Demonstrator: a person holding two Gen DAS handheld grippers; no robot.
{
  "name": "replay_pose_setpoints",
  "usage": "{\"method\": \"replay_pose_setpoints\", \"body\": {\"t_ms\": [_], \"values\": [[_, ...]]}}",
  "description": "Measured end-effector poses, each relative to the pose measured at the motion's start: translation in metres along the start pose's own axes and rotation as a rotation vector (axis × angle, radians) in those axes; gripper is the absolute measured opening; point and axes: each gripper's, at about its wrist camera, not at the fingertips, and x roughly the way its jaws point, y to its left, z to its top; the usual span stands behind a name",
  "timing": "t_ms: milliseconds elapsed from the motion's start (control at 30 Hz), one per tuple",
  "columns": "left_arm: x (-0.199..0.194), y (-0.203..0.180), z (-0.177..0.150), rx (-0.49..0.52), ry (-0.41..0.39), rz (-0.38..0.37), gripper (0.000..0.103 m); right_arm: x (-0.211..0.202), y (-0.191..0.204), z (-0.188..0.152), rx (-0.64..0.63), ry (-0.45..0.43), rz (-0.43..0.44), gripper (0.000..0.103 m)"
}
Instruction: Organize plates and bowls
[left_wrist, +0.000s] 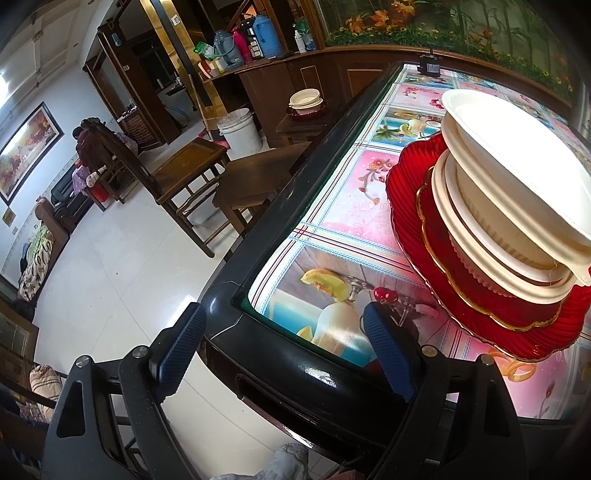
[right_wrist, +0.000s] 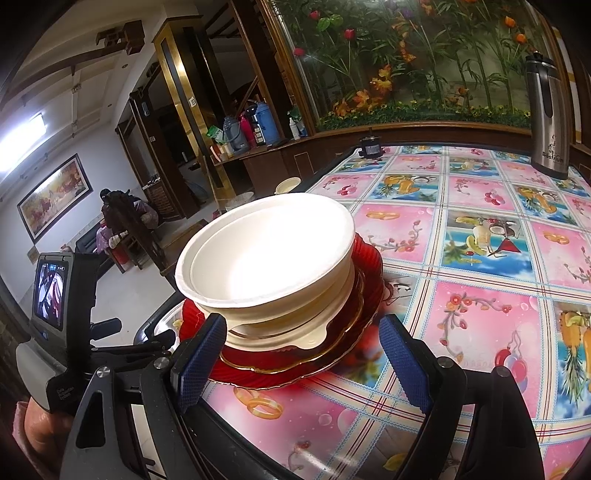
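A stack of white bowls (left_wrist: 517, 199) (right_wrist: 269, 254) stands on red plates (left_wrist: 491, 306) (right_wrist: 295, 365) with a gold-edged rim, near the table's corner. My left gripper (left_wrist: 284, 325) is open over the table's dark corner edge, left of the stack, with nothing between its blue pads (left_wrist: 184, 343). My right gripper (right_wrist: 306, 347) is open just in front of the stack; the red plates' near edge lies between its blue pads (right_wrist: 201, 362) without being pressed. The left gripper's body and camera screen (right_wrist: 51, 291) show at the left of the right wrist view.
The table (right_wrist: 480, 295) has a pink and blue fruit-print cover and a dark rim (left_wrist: 295, 229). A steel flask (right_wrist: 548, 118) stands at its far right. Wooden chairs (left_wrist: 184, 173), a white bucket (left_wrist: 240, 131) and a stool with more bowls (left_wrist: 306, 103) stand on the tiled floor.
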Motion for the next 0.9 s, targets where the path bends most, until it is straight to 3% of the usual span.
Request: {"method": "replay_pose_setpoints", "body": {"t_ms": [900], "values": [[0.0067,-0.0028,-0.0072,0.011,0.018,0.009,0.088,0.0011,-0.0001,0.0005,0.005,0.002,0.002,0.086]]}}
